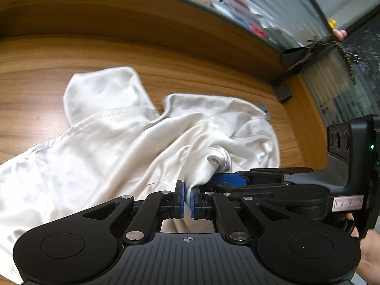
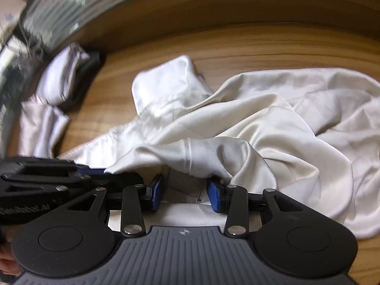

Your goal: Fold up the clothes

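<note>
Cream satin-like cloth, a garment (image 1: 114, 147), lies crumpled across the middle of a wooden table (image 1: 35, 54), one sleeve-like flap reaching toward the far edge. In the left wrist view, the left gripper (image 1: 187, 198) has its blue pads (image 1: 179, 198) pinched nearly together on a bunched fold of the garment, which rises in a twisted ridge away from the fingertips. Just right of it, the right gripper's body enters from the right edge, with part of a hand (image 1: 370, 256) visible at the lower right corner. In the right wrist view, folded pale cloths (image 2: 57, 83) sit near the far left corner of the table. The left gripper comes in from the left, touching a fold of the garment. The right gripper (image 2: 187, 196) stands with its jaws wide apart, cloth draped over the right pad and lying between them, nothing clamped.
</note>
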The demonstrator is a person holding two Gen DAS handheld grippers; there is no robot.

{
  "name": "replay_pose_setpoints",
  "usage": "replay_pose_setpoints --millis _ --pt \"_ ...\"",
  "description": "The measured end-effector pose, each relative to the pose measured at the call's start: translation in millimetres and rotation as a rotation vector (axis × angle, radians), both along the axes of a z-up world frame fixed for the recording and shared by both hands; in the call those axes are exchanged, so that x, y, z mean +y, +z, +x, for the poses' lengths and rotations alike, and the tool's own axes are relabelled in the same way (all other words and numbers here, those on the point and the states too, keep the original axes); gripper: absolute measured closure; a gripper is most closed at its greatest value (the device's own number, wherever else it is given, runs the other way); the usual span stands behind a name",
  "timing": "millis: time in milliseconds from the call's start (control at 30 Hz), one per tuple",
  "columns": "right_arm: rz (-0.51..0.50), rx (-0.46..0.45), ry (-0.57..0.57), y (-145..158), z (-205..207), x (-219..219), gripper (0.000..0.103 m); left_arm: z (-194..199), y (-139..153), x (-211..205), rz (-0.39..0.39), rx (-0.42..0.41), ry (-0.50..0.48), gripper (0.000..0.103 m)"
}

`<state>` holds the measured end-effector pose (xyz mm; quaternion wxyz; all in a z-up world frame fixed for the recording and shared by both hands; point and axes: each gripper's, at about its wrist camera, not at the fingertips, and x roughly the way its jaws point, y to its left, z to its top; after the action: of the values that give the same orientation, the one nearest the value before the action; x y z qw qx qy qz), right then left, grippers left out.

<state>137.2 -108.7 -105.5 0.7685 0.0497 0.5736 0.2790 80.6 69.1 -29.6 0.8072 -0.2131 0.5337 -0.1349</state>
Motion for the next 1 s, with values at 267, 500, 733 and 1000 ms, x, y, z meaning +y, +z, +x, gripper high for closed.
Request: replay_pose_setpoints --millis 267,500,733,1000 --pt "-0.091 -0.052 0.084 -14 3 16 0.084 0 -17 18 -0.022 0.049 0.045 0.097" --pt "-0.004 -0.033 0.051 5 9 -1 0.099 1 -17 19 -0.036 0.047 0.055 0.097" --pt "0.209 0.008 0.001 61 2 -38 0.100 4 2 12 -0.056 -0.017 0.019 0.095" --pt "0.450 0.024 -0.130 121 -4 -95 0.100 -2 30 -7 -0.090 -0.129 -0.059 0.071"
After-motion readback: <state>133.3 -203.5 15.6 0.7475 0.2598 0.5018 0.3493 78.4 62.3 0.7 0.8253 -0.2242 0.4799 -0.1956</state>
